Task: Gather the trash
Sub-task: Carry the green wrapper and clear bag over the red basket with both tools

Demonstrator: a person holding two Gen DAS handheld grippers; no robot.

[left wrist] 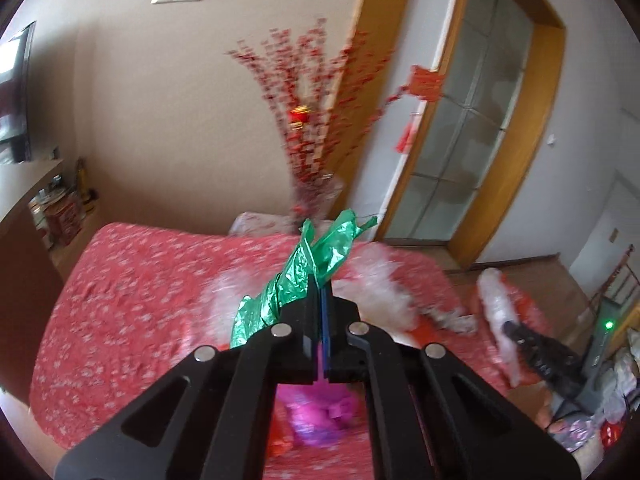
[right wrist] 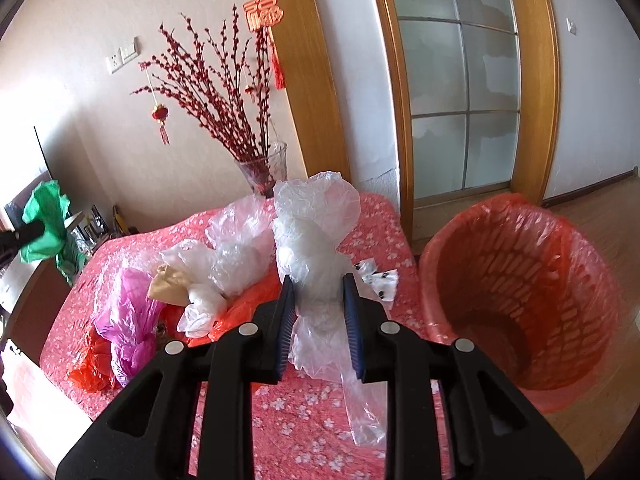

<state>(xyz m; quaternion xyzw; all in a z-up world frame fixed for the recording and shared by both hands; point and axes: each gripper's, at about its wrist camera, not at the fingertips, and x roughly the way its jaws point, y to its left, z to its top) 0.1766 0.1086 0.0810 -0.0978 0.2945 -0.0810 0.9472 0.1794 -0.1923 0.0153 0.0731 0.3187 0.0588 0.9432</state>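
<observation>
My left gripper (left wrist: 320, 282) is shut on a green plastic bag (left wrist: 316, 256), held up above the red flowered table (left wrist: 120, 300); the same green plastic bag (right wrist: 44, 224) shows at the far left of the right wrist view. My right gripper (right wrist: 318, 280) is shut on a white crumpled plastic bag (right wrist: 316, 240) with a clear tail hanging below. Beside the table on the right stands a red basket (right wrist: 520, 292) lined with a red bag. On the table lie more white bags (right wrist: 228, 256), a pink bag (right wrist: 132, 320), an orange-red bag (right wrist: 90, 368) and brown paper (right wrist: 170, 284).
A glass vase (right wrist: 266, 168) with red branches stands at the table's far edge. A wooden door frame and frosted glass door (right wrist: 460, 80) are behind. A spotted scrap (right wrist: 378, 276) lies near the table's right edge. Shelves (left wrist: 60, 208) stand at the left wall.
</observation>
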